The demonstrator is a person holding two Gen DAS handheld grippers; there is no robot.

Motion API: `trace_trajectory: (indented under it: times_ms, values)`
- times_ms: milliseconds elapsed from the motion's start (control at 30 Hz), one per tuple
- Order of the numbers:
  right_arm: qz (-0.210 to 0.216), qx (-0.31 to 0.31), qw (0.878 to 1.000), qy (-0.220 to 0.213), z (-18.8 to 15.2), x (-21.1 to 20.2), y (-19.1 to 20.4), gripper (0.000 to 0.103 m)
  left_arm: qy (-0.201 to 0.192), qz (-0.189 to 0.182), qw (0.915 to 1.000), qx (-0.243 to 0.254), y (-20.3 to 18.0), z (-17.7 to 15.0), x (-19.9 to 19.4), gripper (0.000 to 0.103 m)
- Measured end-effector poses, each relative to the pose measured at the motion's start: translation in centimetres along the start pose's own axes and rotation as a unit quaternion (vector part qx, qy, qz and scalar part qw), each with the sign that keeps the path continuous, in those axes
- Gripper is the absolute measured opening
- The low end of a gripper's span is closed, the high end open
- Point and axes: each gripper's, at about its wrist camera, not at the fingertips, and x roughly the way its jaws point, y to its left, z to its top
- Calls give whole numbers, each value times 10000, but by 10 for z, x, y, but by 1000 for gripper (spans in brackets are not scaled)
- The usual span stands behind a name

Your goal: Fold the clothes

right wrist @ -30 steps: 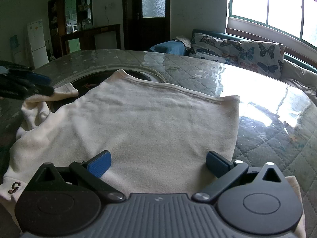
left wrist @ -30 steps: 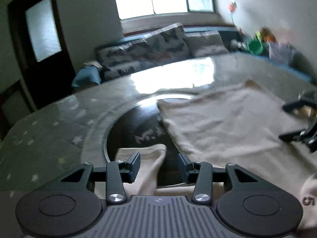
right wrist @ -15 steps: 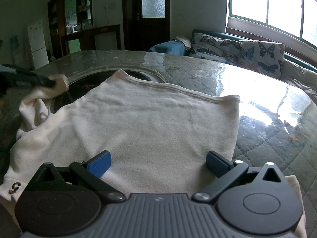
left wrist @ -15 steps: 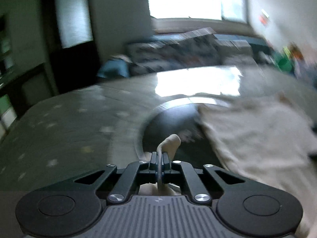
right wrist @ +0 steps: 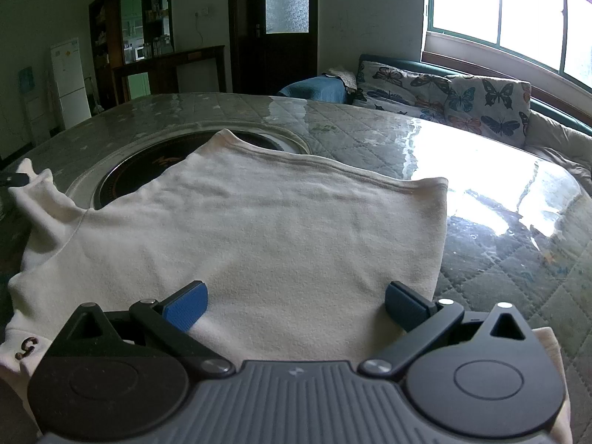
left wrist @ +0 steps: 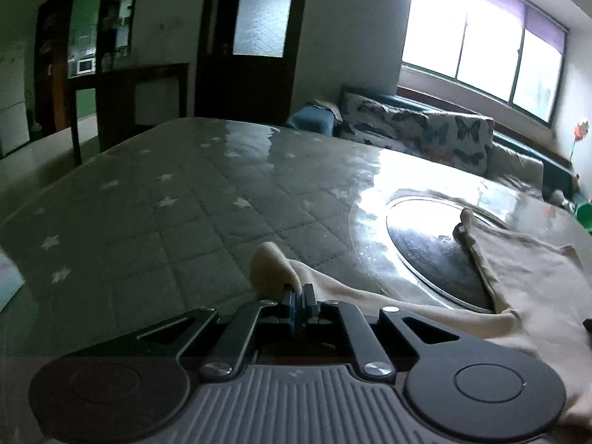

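A cream long-sleeved shirt (right wrist: 277, 229) lies spread flat on the quilted table (left wrist: 166, 203). My left gripper (left wrist: 301, 296) is shut on the end of one sleeve (left wrist: 272, 262), whose cuff sticks up just past the pads. That sleeve is stretched out to the left, away from the shirt's body (left wrist: 536, 277). In the right wrist view the same sleeve (right wrist: 44, 199) runs to the left gripper's tip (right wrist: 14, 178) at the frame's edge. My right gripper (right wrist: 296, 301) stands open low over the shirt's near edge, its blue pads (right wrist: 185, 303) wide apart and gripping nothing.
A dark round glass inset (left wrist: 425, 244) sits in the table, partly under the shirt. Another cuff with a small dark mark (right wrist: 27, 346) lies at the near left. A butterfly-print sofa (right wrist: 462, 100) stands behind the table below the window, and a dark door and shelves stand further back.
The left gripper closed on the sleeve's end, then swung left with a roll, pulling the sleeve out straight from the shirt. The right gripper kept still and open.
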Motion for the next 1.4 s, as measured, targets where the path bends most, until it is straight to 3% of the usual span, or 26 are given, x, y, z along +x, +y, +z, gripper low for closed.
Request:
trace_trajectory:
  times_ms: [133, 233, 333, 533, 600, 667, 733, 833, 900, 1000, 1133, 1200, 1300, 1400]
  values:
    - [5, 5, 10000, 0, 0, 0, 0, 103, 281, 324, 9990, -91, 12, 0, 8, 21]
    - [3, 4, 10000, 0, 0, 0, 0, 103, 232, 459, 9986, -90, 18, 9, 9, 33]
    - [6, 8, 10000, 0, 0, -1, 0, 103, 171, 445, 9986, 235, 11, 20, 12, 61]
    - [8, 9, 10000, 1, 0, -1, -1, 103, 478, 152, 9939, 978, -11, 24, 38, 60]
    - [10, 10, 10000, 2, 0, -1, -1, 103, 554, 28, 9925, 1085, -16, 22, 46, 43]
    - [11, 11, 10000, 2, 0, -1, -1, 103, 487, -95, 9920, 1164, -21, 21, 46, 19]
    - [12, 11, 10000, 3, 0, -1, -1, 103, 300, -4, 9894, 1422, -27, 22, 47, 15]
    - [12, 11, 10000, 3, 0, -1, 0, 103, -116, 212, 9850, 1710, -37, 26, 50, 15]
    - [10, 8, 10000, 2, 0, -2, -1, 103, -190, 404, 9816, 1858, -41, 27, 60, 15]
    - [9, 7, 10000, 1, 0, -2, 0, 103, 31, 494, 9811, 1873, -44, 24, 76, 23]
    - [10, 10, 10000, 2, 0, -1, 0, 103, -116, 643, 9834, 1695, -38, 23, 64, 45]
    - [5, 5, 10000, 2, 0, -1, 0, 103, -136, 768, 9841, 1596, -35, 26, 56, 46]
    - [5, 5, 10000, 6, 0, -1, 1, 103, -196, 541, 9854, 1602, -39, 23, 36, 46]
    - [4, 2, 10000, 18, 0, -1, 1, 103, -201, -73, 9828, 1834, -55, 10, 10, 46]
